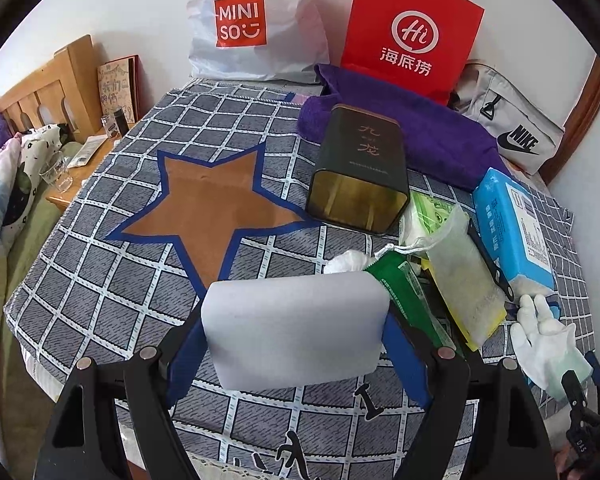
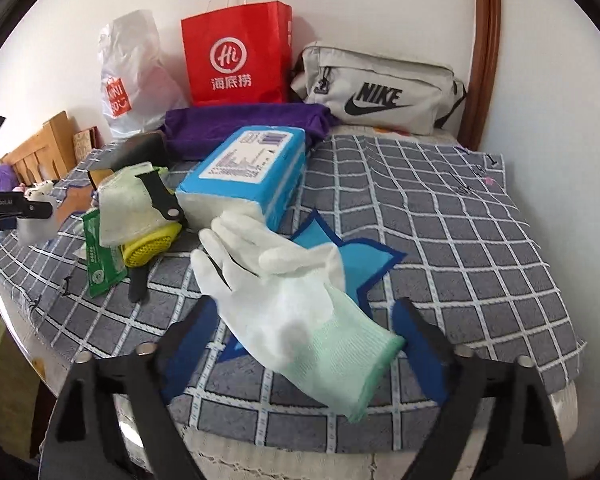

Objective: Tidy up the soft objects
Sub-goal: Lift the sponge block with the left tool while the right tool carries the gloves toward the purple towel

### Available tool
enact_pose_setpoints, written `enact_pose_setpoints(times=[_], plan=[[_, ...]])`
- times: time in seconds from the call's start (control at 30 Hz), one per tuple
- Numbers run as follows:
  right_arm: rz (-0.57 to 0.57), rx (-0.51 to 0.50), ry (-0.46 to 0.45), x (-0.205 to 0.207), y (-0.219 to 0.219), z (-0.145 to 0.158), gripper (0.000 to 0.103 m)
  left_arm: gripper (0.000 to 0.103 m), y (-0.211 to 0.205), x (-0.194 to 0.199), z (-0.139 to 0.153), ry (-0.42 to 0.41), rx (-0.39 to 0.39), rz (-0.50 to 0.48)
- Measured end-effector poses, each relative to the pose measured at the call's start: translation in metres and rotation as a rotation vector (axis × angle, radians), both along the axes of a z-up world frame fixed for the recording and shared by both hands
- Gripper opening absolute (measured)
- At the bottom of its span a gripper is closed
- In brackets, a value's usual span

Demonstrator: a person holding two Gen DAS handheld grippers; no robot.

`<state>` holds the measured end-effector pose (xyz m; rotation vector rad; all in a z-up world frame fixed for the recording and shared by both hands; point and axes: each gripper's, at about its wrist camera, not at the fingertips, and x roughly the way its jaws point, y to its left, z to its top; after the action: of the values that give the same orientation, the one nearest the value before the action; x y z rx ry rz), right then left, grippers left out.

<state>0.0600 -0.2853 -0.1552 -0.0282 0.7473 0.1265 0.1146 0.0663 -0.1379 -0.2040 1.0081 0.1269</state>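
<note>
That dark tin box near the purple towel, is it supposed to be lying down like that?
It looks tipped over. The dark tin lies on its side on the checked cloth, its open gold inside facing the camera, with no lid in view.

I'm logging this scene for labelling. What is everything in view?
White foam block: 1, held between left fingers.
White knit glove with green cuff: 1, lying between open right fingers.
Blue tissue pack: 1, behind glove.
Dark metal tin: 1, on its side, open end to camera.
Purple towel: 1, rear.
Red paper bag: 1, by wall.
White plastic bag: 1, by wall.
Grey Nike pouch: 1, rear right.
Left gripper.
Right gripper.
</note>
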Motion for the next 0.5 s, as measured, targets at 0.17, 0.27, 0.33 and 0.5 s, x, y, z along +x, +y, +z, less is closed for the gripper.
enact_pose_setpoints(times=[0.17, 0.27, 0.33, 0.5], plan=[[0.031, -0.011, 0.056, 0.024, 0.02, -0.019, 0.099, 0.081, -0.004, 0.006, -0.009, 0.029, 0.005, -0.011], [0.056, -0.019, 0.081, 0.034, 0.032, -0.031, 0.099, 0.081, -0.002, 0.01, -0.012, 0.038, 0.007, -0.007], [0.067, -0.038, 0.094, 0.04, 0.042, -0.038, 0.099, 0.081, 0.0, 0.013, -0.014, 0.046, 0.008, 0.0], [0.041, -0.124, 0.102, 0.047, 0.053, -0.047, 0.089, 0.081, 0.005, 0.021, -0.015, 0.054, 0.005, 0.002]])
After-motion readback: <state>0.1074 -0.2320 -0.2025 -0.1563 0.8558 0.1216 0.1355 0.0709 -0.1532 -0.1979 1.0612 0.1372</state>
